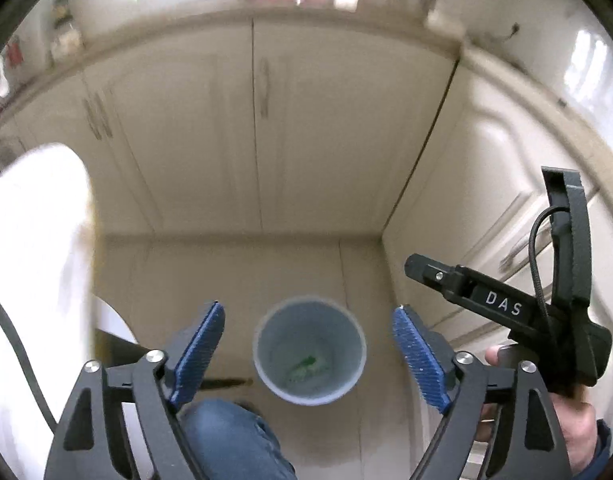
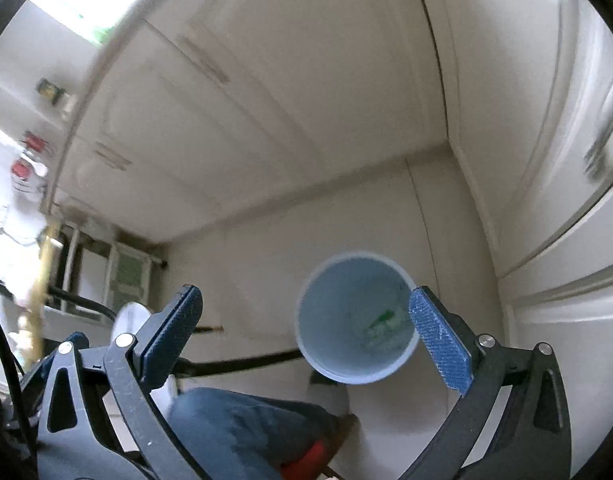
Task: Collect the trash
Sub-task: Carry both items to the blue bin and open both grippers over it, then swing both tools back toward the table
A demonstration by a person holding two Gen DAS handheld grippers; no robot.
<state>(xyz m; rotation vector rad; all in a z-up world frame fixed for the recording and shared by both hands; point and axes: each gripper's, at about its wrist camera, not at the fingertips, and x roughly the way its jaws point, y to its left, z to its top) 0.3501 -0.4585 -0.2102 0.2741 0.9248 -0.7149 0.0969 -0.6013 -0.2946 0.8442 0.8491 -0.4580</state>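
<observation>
A pale blue bin stands on the tiled floor in the corner of the cabinets. A green and white scrap lies at its bottom. My left gripper hovers above the bin, its blue pads wide apart with nothing between them. In the right wrist view the same bin and scrap show below my right gripper, which is also open and empty. The right gripper's black frame, held by a hand, appears at the right of the left wrist view.
Cream cabinet doors close off the back and right. A knee in blue jeans is just in front of the bin. A blurred white thing fills the left. Jars stand on the counter at far left.
</observation>
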